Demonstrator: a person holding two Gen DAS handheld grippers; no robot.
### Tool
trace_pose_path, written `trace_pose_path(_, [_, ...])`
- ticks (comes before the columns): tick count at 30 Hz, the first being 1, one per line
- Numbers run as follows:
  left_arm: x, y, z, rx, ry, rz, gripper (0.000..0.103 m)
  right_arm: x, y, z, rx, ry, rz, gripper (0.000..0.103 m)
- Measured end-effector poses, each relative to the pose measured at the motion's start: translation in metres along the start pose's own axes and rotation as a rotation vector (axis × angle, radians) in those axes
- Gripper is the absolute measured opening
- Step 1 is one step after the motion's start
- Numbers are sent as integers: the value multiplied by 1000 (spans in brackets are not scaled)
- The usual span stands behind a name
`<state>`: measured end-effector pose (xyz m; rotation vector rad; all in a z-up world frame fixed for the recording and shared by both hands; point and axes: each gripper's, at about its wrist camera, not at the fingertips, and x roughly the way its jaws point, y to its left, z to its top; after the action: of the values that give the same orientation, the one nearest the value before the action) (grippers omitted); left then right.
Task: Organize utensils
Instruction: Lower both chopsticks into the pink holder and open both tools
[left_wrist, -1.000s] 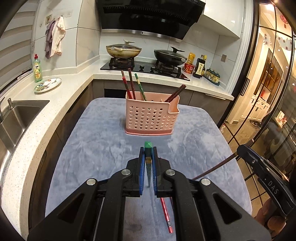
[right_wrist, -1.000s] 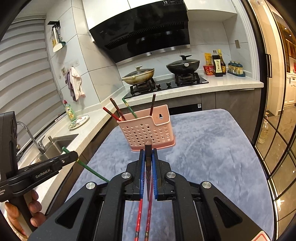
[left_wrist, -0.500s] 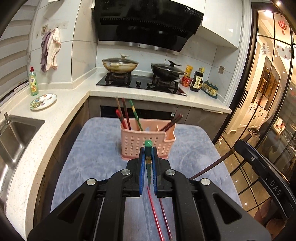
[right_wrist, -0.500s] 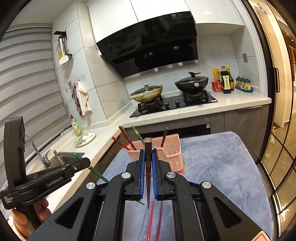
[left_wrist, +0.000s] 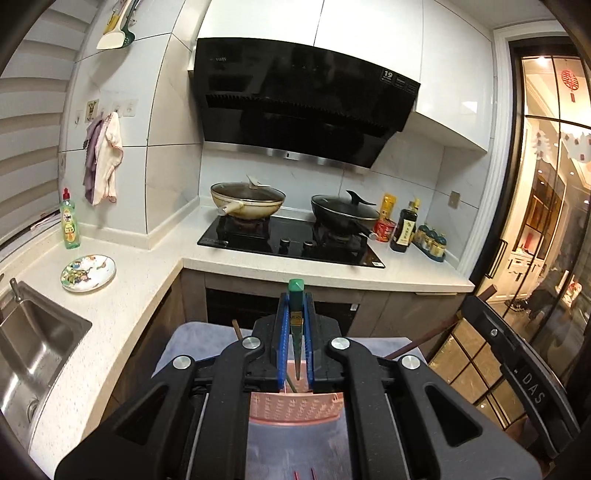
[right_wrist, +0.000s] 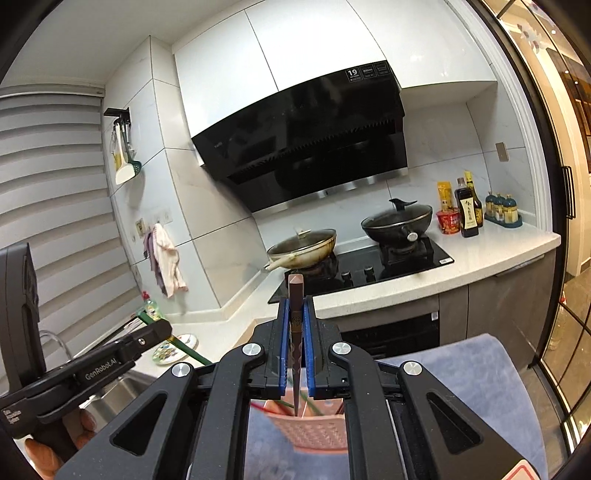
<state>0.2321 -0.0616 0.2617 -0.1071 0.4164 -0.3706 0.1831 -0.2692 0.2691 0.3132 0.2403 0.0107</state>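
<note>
The left gripper (left_wrist: 295, 314) is clenched on a green chopstick (left_wrist: 295, 291), whose square green end sticks up just past the blue pads (left_wrist: 282, 343) while its thin shaft runs down between them toward the pink basket (left_wrist: 295, 410). That perforated basket sits on the grey cloth covering the bench (left_wrist: 192, 343), directly below the gripper and largely hidden by its black frame; a dark chopstick end (left_wrist: 236, 328) pokes up at the basket's left side, and two red chopstick tips (left_wrist: 303, 473) show at the very bottom edge of the left view. The right gripper (right_wrist: 295, 314) is likewise clamped on a dark brown chopstick (right_wrist: 295, 284), held upright between its blue pads, with its pointed lower end reaching down over the same pink basket (right_wrist: 314, 428), where green and red sticks already stand. In the right view the left gripper appears at the left edge, gripped by a hand (right_wrist: 44, 450), with the green chopstick slanting out beneath it. In the left view the right gripper's black body sits at the right edge, its brown chopstick angled across. Behind, two lidded woks (left_wrist: 247, 201) rest on the hob, well apart from the basket.
</note>
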Motion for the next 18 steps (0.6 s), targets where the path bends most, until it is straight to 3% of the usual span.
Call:
trace_pose_path(5, [32, 8, 3, 5, 29, 31, 7, 37, -14, -5, 10, 44, -32, 7])
trace_pose_path(18, [93, 32, -36, -12, 161, 76, 7, 89, -37, -51, 45, 188, -82, 7])
